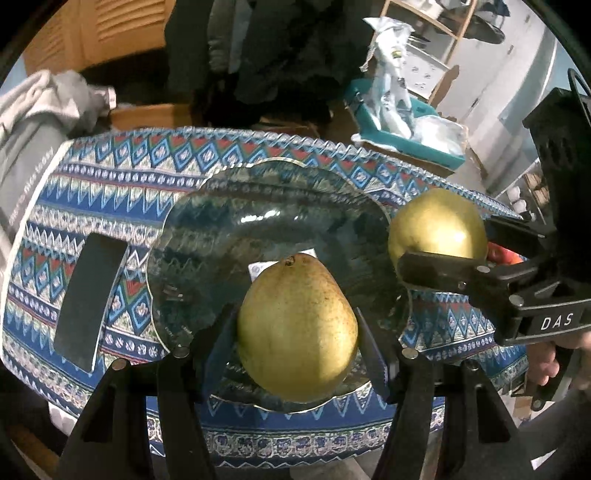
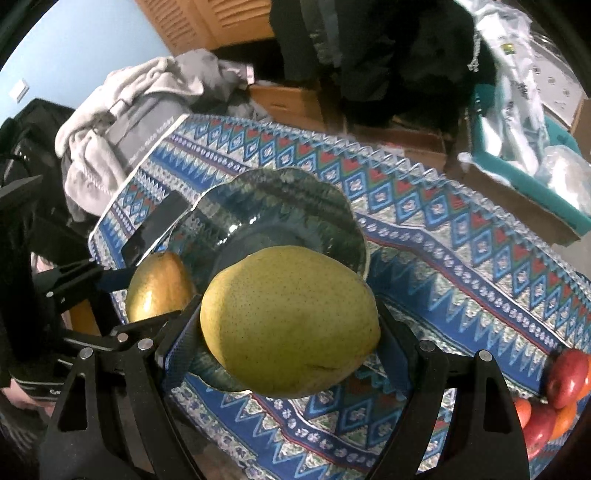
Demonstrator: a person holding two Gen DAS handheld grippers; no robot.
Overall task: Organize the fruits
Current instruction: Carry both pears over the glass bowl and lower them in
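Sitting clamped in each claw (image 1: 297, 339) (image 2: 290, 332), a pear (image 1: 295, 328) (image 2: 290, 321).

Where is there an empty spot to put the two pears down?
The glass plate is bare: nothing lies in it, so there's room inside its wavy rim. The tablecloth beyond the plate's far rim is free too. It's crowded by the red fruits and by the phone.

Louvred wooden doors (image 2: 207, 22) meet a blue wall (image 2: 85, 55) (dim light).
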